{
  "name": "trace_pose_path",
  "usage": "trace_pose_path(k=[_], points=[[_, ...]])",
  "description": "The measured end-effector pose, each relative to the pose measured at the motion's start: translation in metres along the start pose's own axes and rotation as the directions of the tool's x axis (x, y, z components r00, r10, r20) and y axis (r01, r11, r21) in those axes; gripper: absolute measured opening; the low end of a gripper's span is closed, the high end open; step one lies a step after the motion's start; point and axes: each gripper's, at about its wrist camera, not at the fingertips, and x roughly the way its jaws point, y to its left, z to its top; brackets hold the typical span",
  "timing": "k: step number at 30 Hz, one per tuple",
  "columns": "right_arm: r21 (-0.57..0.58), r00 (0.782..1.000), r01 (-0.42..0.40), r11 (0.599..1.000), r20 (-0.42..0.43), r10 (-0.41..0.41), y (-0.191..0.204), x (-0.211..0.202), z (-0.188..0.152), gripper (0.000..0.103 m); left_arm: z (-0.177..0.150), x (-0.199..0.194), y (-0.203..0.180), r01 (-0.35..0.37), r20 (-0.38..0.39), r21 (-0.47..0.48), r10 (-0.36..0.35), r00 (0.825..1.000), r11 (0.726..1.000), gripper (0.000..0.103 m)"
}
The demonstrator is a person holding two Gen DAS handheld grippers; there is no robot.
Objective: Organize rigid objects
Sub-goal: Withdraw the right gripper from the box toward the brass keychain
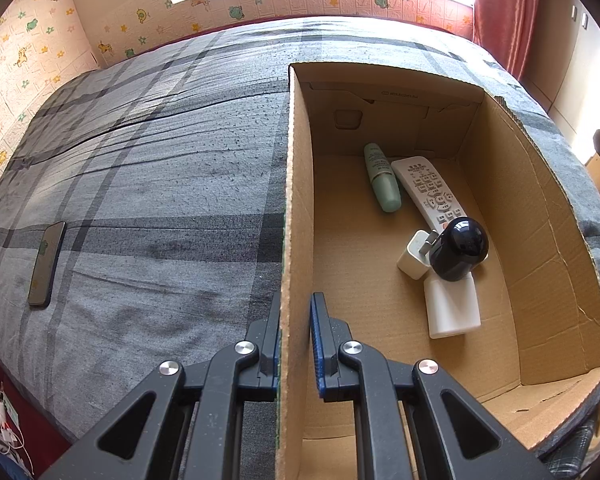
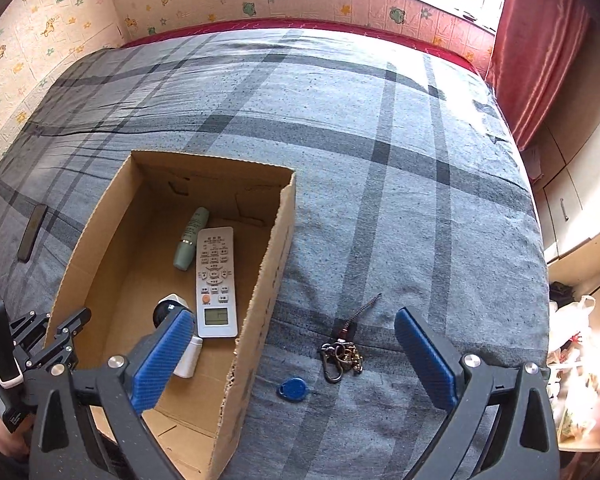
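Note:
An open cardboard box (image 1: 298, 208) (image 2: 272, 264) sits on the plaid bed. It holds a white remote (image 1: 426, 190) (image 2: 215, 276), a green tube (image 1: 382, 178) (image 2: 191, 238), a white charger plug (image 1: 414, 256), a black round object (image 1: 458, 248) and a white bottle (image 1: 452, 308). My left gripper (image 1: 296, 332) is shut on the box's left wall. My right gripper (image 2: 296, 356) is open above a key bunch (image 2: 340, 354) with a blue fob (image 2: 293, 389), lying on the bed right of the box.
A dark phone (image 1: 46, 264) (image 2: 31, 232) lies on the bed left of the box. Red curtain (image 2: 536, 48) and cupboards stand at the right. Cables lie on the floor at lower left (image 1: 4, 428).

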Motion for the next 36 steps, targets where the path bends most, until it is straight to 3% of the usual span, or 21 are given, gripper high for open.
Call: trace_pose_path(k=[14,36], points=[[0.122,0.998,0.029,0.992,-0.054,-0.023,-0.052,0.041,-0.034,0.103,0.0,0.0,-0.001,0.0,0.0,0.0,0.0,1.0,1.0,0.012],[0.114,0.982,0.032,0.993,-0.19,-0.01,-0.052,0.125,-0.058,0.098,-0.001,0.002,-0.001,-0.009,0.0,0.003,0.009,1.0,1.0,0.013]])
